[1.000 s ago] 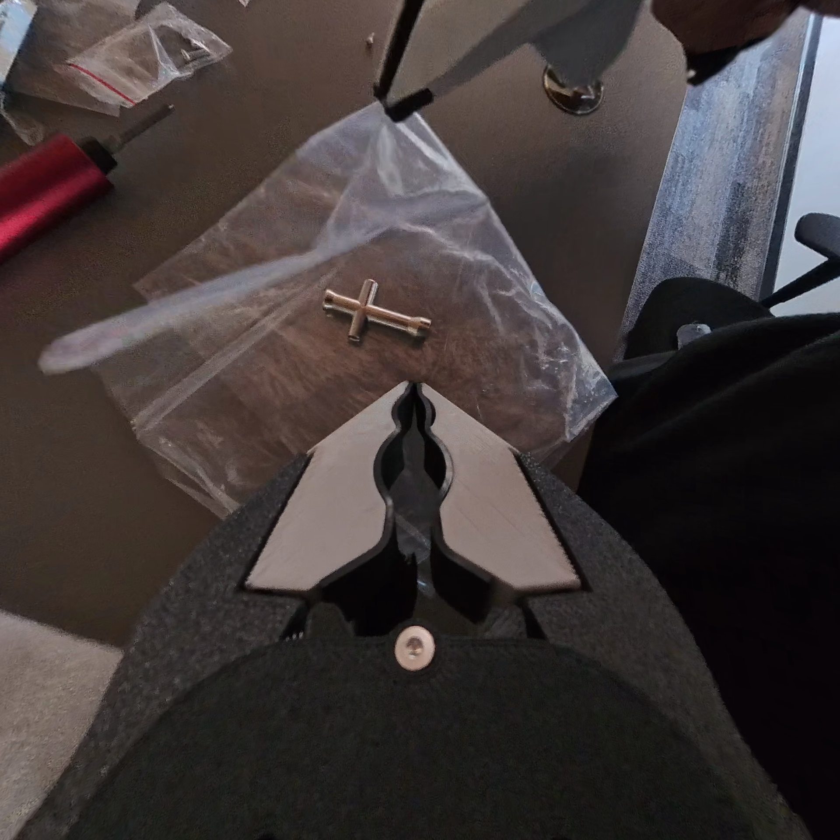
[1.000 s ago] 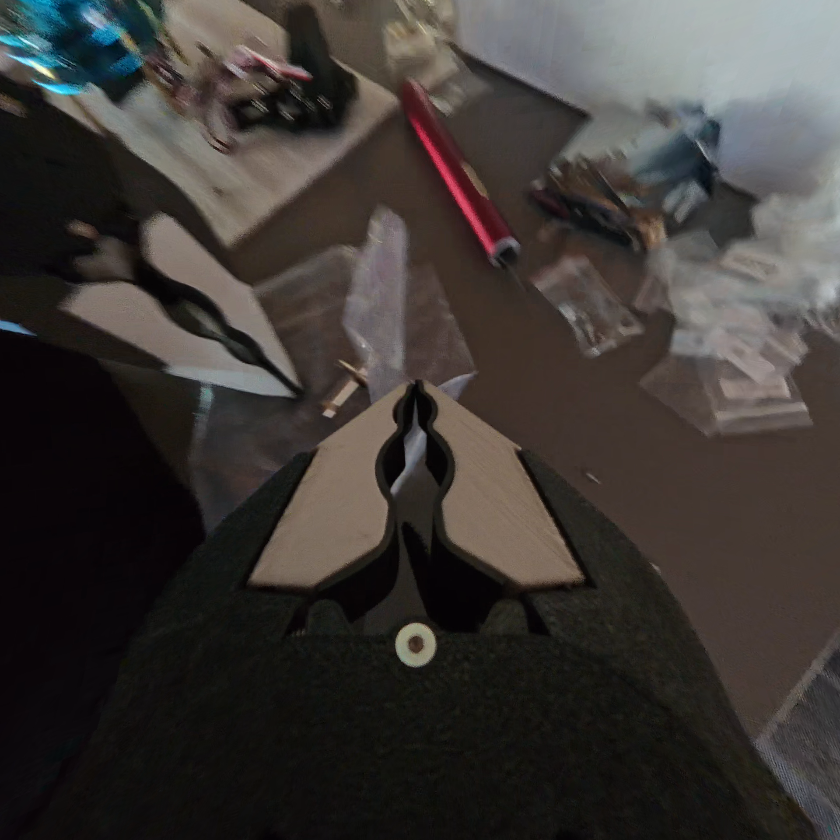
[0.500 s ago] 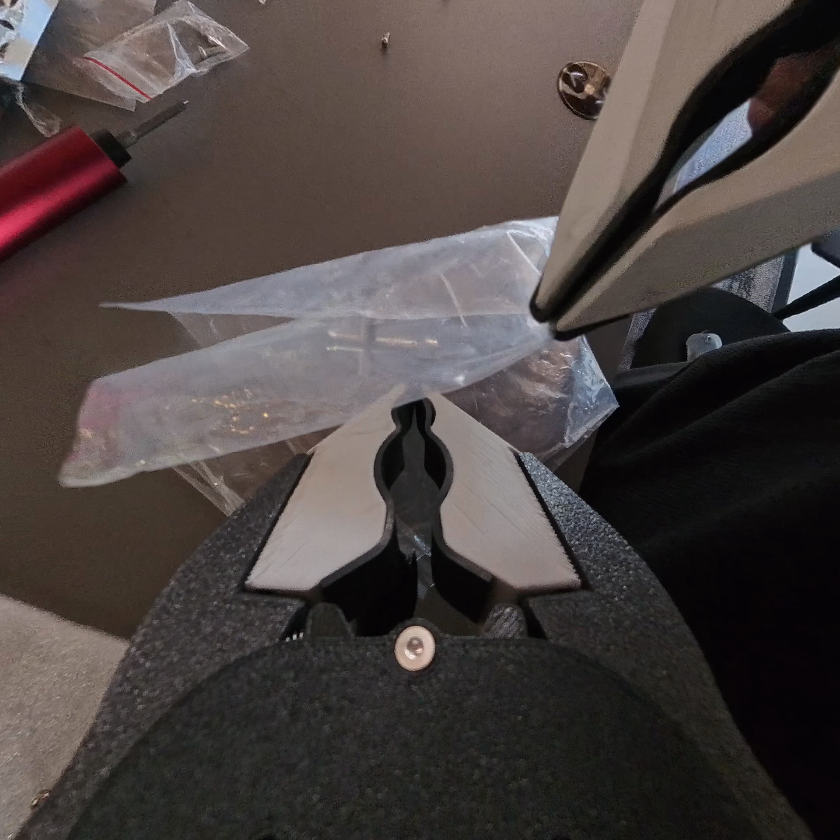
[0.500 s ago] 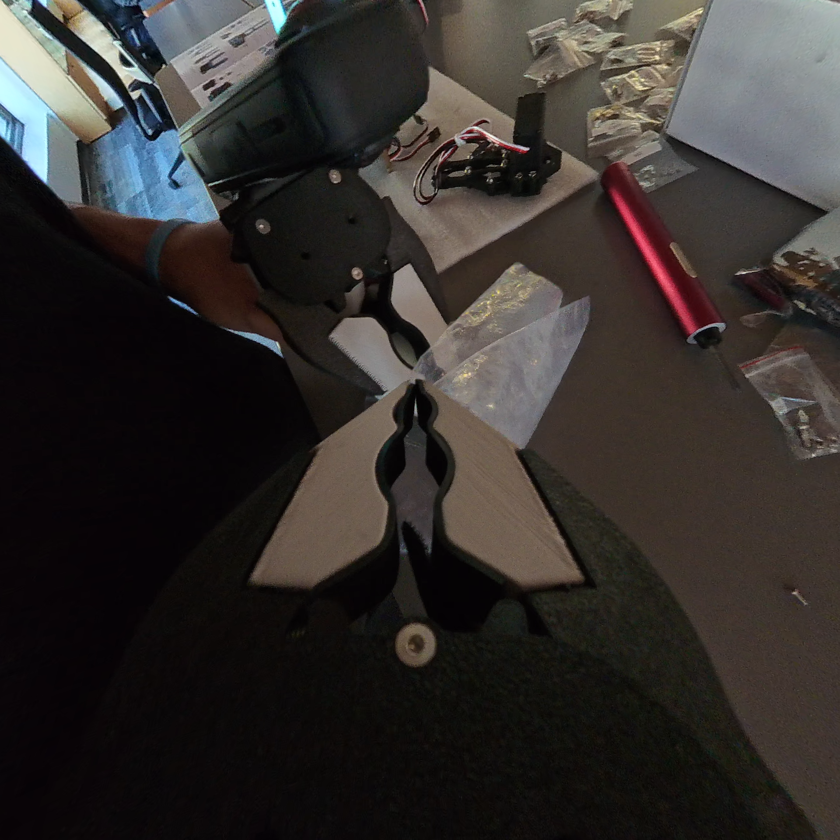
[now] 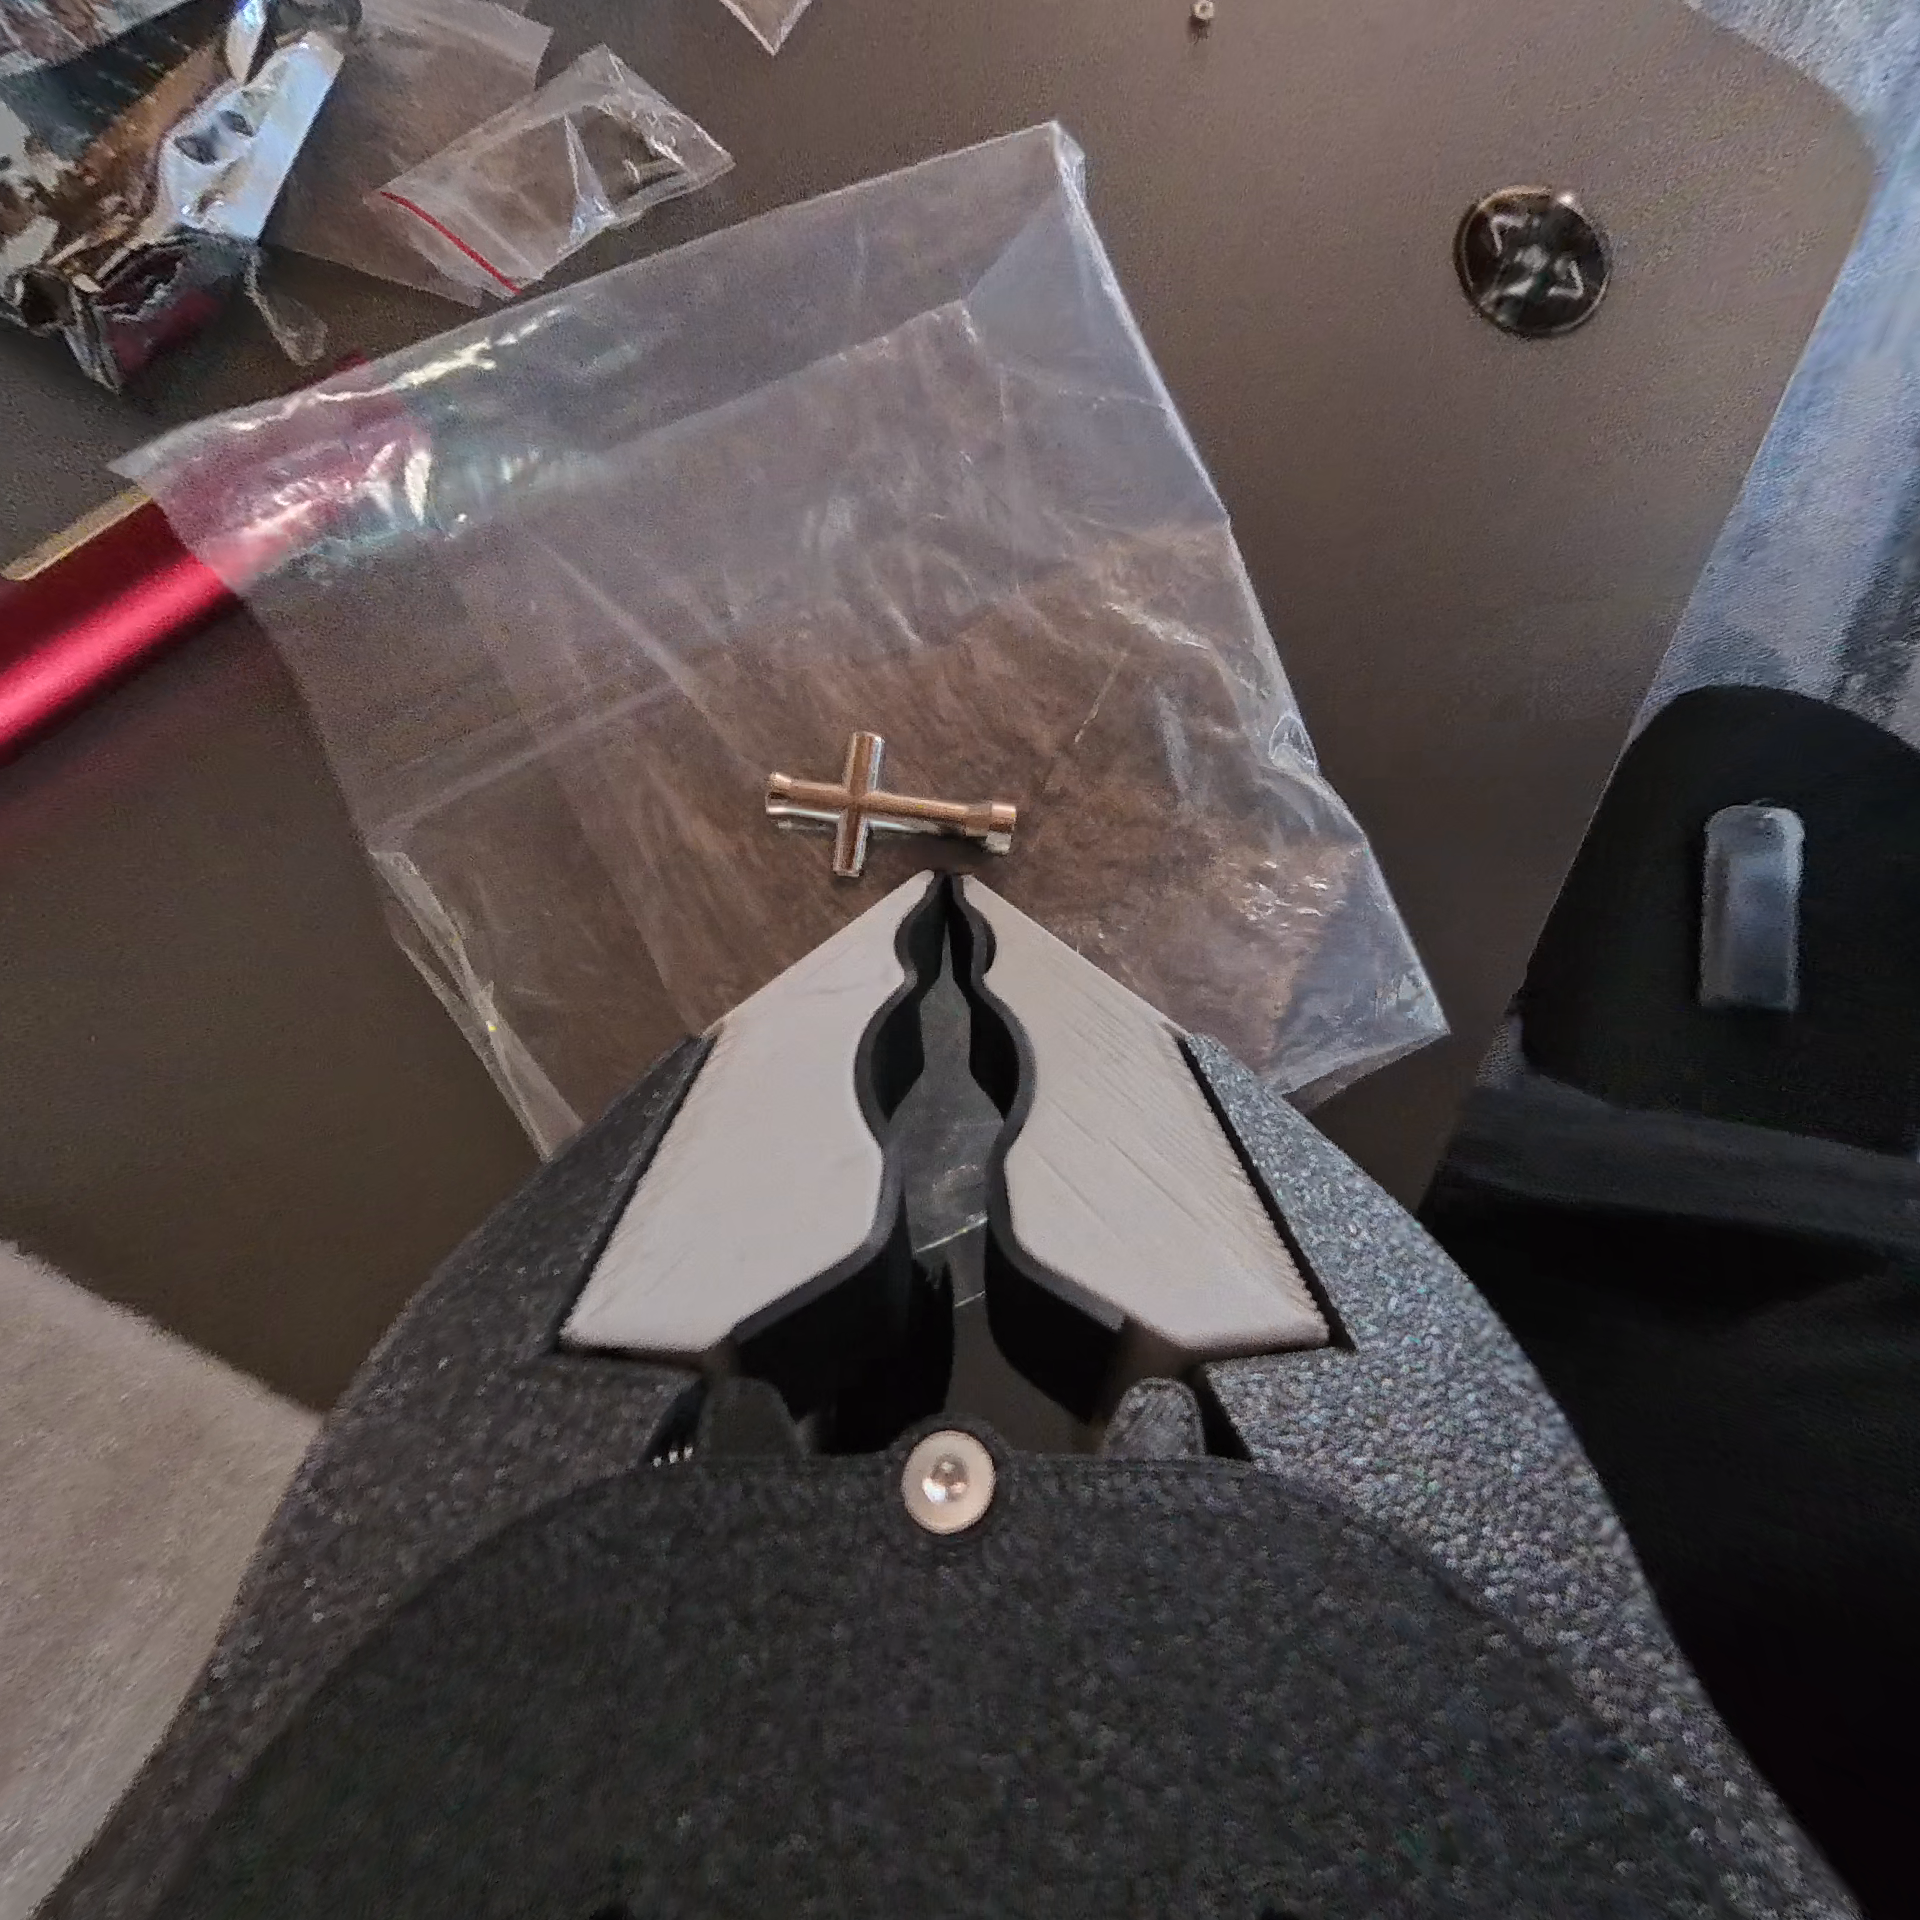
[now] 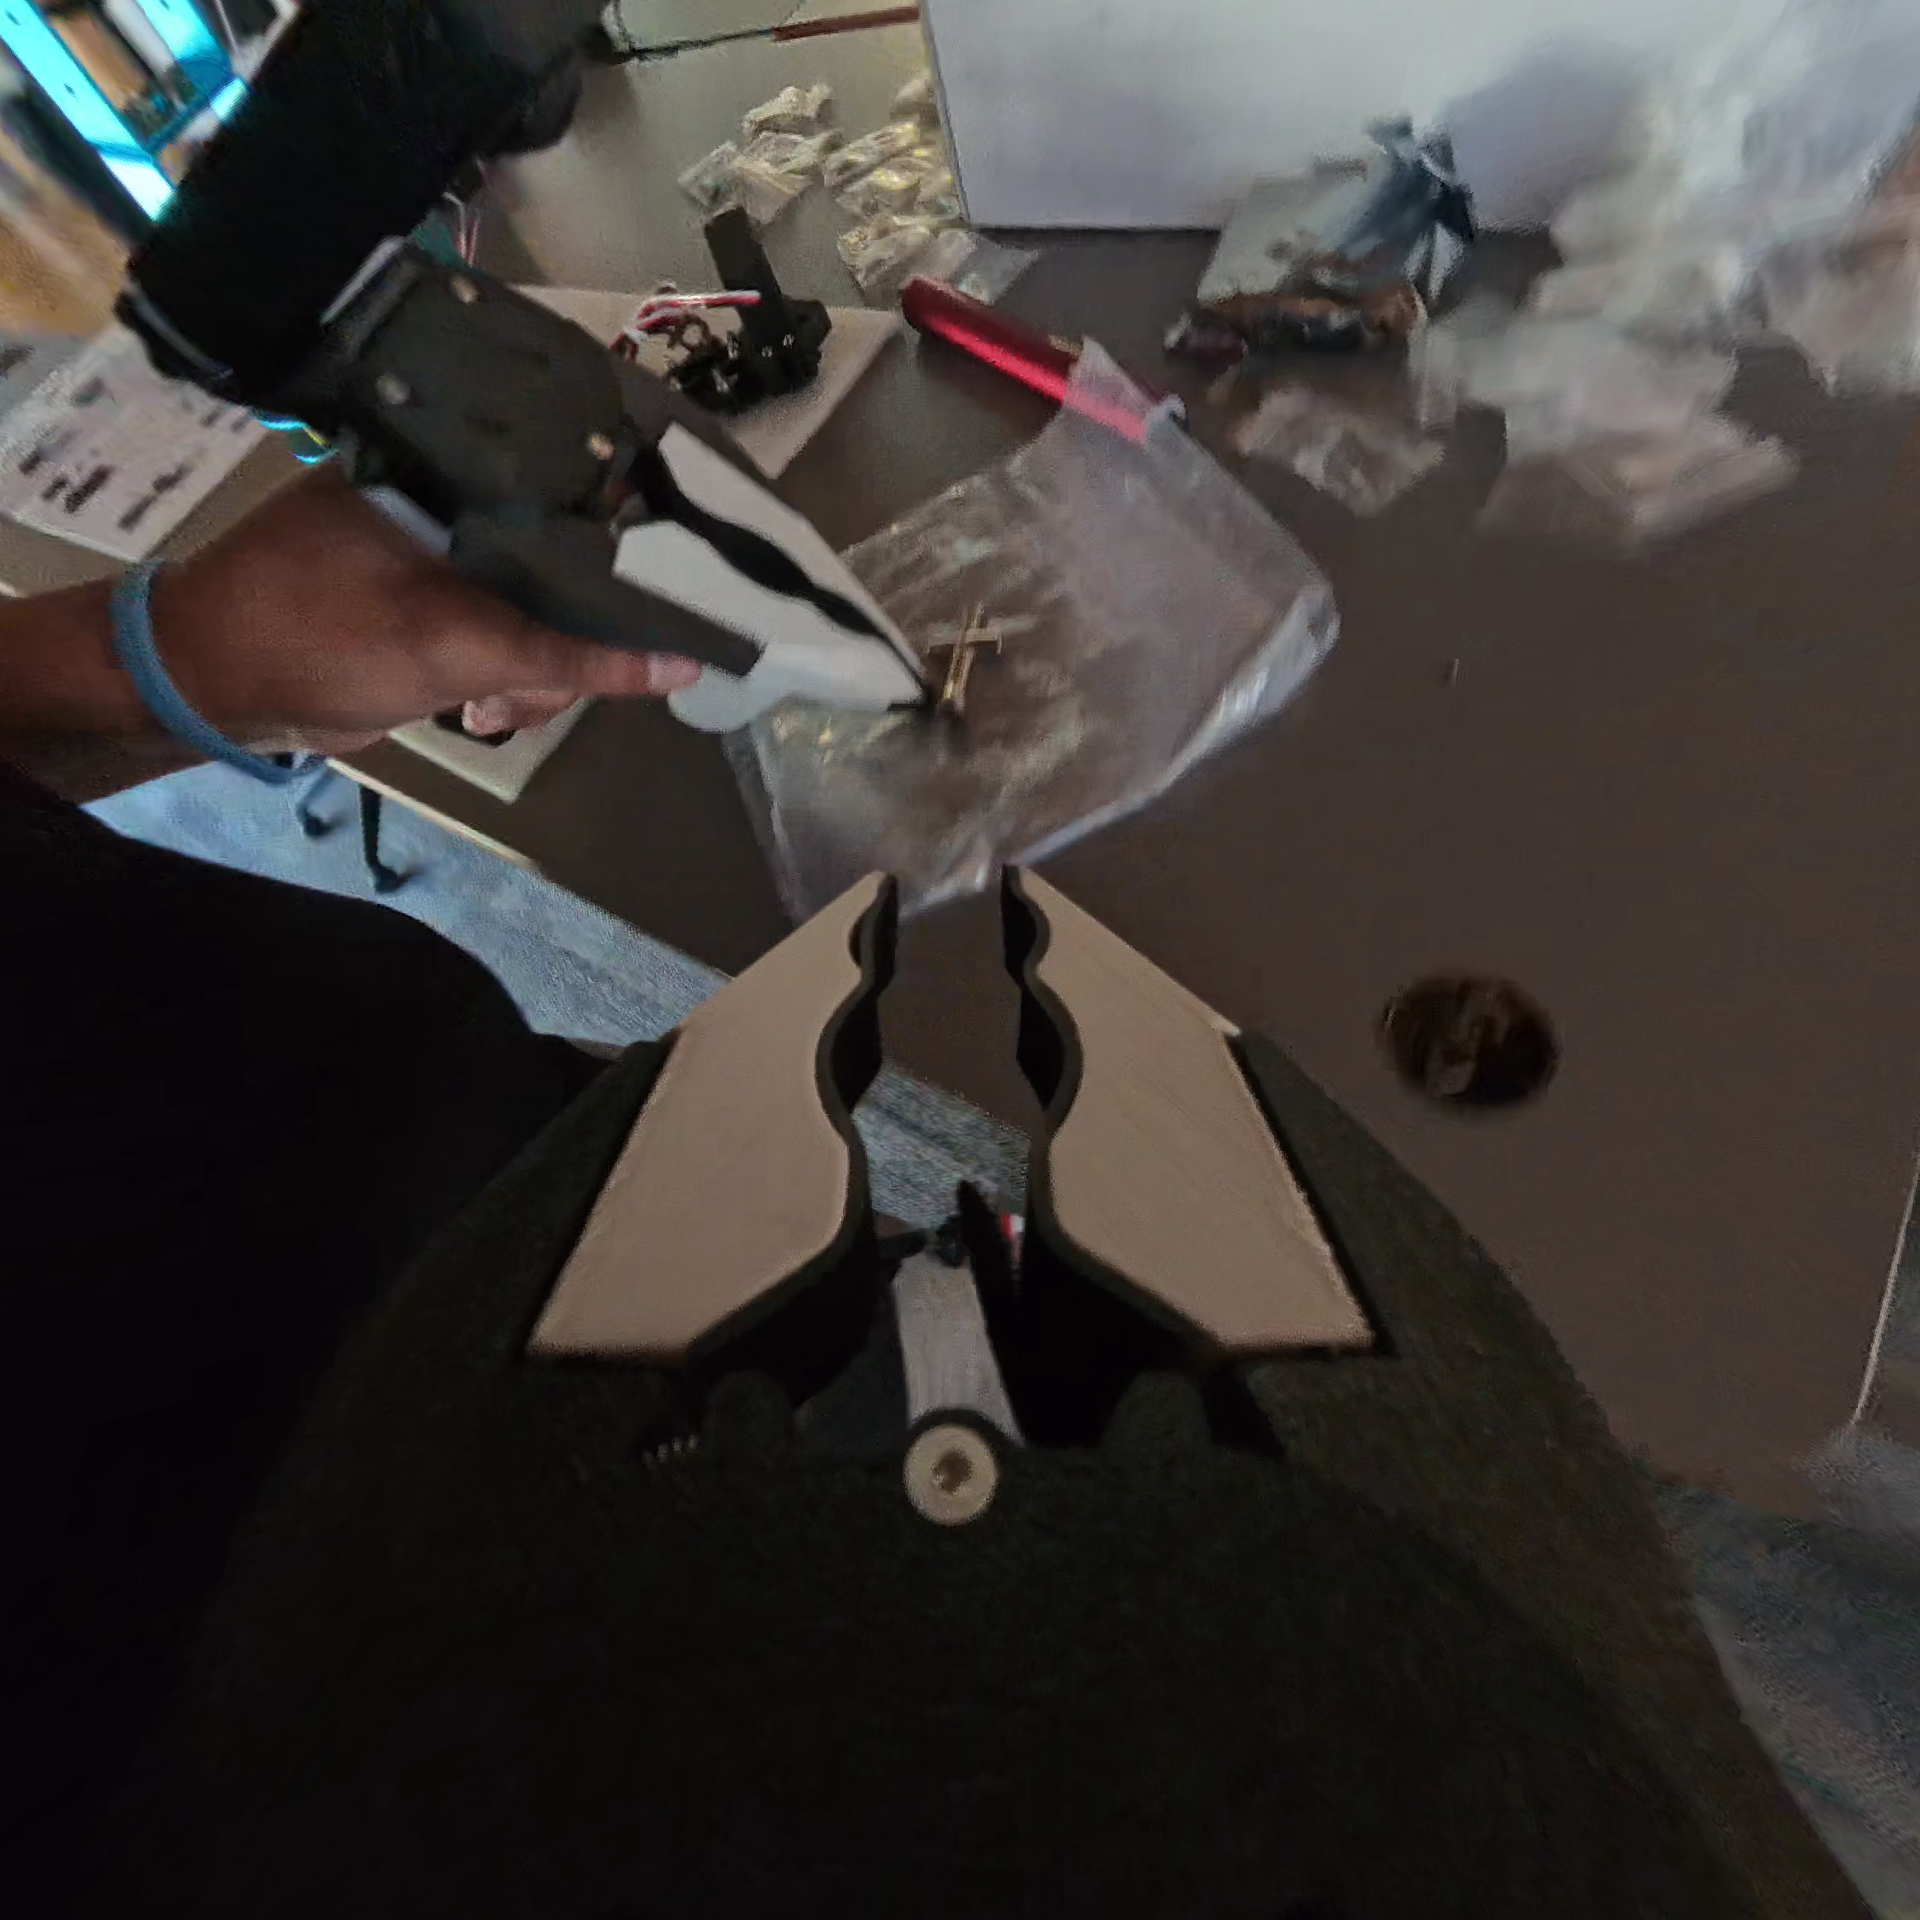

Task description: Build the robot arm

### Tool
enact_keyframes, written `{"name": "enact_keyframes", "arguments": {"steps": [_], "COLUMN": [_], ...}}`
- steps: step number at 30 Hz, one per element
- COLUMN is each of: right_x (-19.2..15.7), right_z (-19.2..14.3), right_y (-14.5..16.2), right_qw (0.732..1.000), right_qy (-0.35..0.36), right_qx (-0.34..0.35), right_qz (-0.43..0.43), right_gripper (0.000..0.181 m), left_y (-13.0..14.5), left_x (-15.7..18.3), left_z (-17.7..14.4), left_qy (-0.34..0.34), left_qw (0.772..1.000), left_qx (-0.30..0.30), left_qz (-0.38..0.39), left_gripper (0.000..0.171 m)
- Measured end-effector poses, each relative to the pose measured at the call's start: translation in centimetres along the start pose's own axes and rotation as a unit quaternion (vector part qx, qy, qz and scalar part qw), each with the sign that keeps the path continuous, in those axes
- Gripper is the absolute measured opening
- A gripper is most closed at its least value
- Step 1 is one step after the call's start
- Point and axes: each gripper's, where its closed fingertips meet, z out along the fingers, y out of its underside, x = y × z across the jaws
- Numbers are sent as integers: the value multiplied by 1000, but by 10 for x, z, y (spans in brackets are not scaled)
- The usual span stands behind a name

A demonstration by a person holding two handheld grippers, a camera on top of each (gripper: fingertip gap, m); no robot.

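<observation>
A clear plastic bag [image 5: 831, 540] lies flat on the dark brown table [image 5: 1351, 416]. A small silver cross-shaped wrench [image 5: 888, 805] rests at the bag's middle; I cannot tell if it is inside or on top. My left gripper [image 5: 943, 881] is shut, its tips just short of the wrench, with plastic pinched between the fingers. In the right wrist view the left gripper [image 6: 920, 698] touches the bag [image 6: 1091, 623] beside the wrench [image 6: 966, 655]. My right gripper [image 6: 948, 883] is open and empty, just off the bag's near corner.
A red cylinder tool [image 5: 94, 644] lies partly under the bag's far left corner. Small zip bags [image 5: 540, 177] and foil wrapping [image 5: 156, 187] sit beyond. A round metal grommet [image 5: 1532, 260] is set in the table. A grey mat [image 5: 104, 1455] lies at the left. A black chair [image 5: 1714, 935] stands past the table edge. Spacing between my two grippers at the tips: around 15 cm. It is some 11 cm from my right tips to the round metal grommet [image 5: 1532, 260]. My right wrist view [image 6: 1442, 1024] looks at it from another angle.
The right gripper has let go of the bag's upper layer, opened and drawn back. The bag has dropped flat, showing the wrench again. The left gripper stays shut.
</observation>
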Motion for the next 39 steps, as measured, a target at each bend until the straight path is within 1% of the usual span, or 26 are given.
{"name": "enact_keyframes", "arguments": {"steps": [2,4,6,8,9,11,14,17,19,21,23,27,30,33,39], "right_x": [-15,-30,-43,-53,-59,-78,-108,-130,-140,-148,-155,-169,-174,-178,-197], "right_z": [-25,-48,-73,-99,-111,-135,-167,-191,-205,-217,-228,-238,-234,-226,-208], "right_y": [27,57,89,126,145,183,229,269,288,299,303,300,300,295,283], "right_qw": [999,995,990,982,977,969,960,957,956,955,955,960,965,972,982], "right_qy": [19,48,88,142,164,193,211,223,233,236,236,218,200,187,153], "right_qx": [19,33,43,46,43,39,42,24,11,8,13,30,21,9,-5], "right_qz": [44,79,101,119,129,150,176,185,181,178,180,176,168,143,110], "right_gripper": [19,19,19,19,18,18,18,18,18,18,18,18,18,18,18], "left_y": [2,0,-4,-2,4,22,64,109,138,164,183,204,217,234,266], "left_x": [-2,1,12,29,38,56,82,103,114,118,119,124,126,123,108], "left_z": [-2,-10,-27,-51,-63,-86,-117,-145,-161,-175,-191,-217,-233,-253,-297], "left_qy": [-16,-23,-20,-17,-18,-29,-53,-85,-101,-128,-158,-174,-178,-195,-262], "left_qw": [1000,999,998,995,993,991,988,987,987,985,980,974,971,964,942], "left_qx": [-2,12,48,89,105,124,129,124,119,116,122,130,136,146,165], "left_qz": [15,23,27,36,42,51,59,55,40,14,-15,-57,-82,-106,-127], "left_gripper": [0,11,20,23,23,24,27,32,33,34,36,47,55,55,44]}}
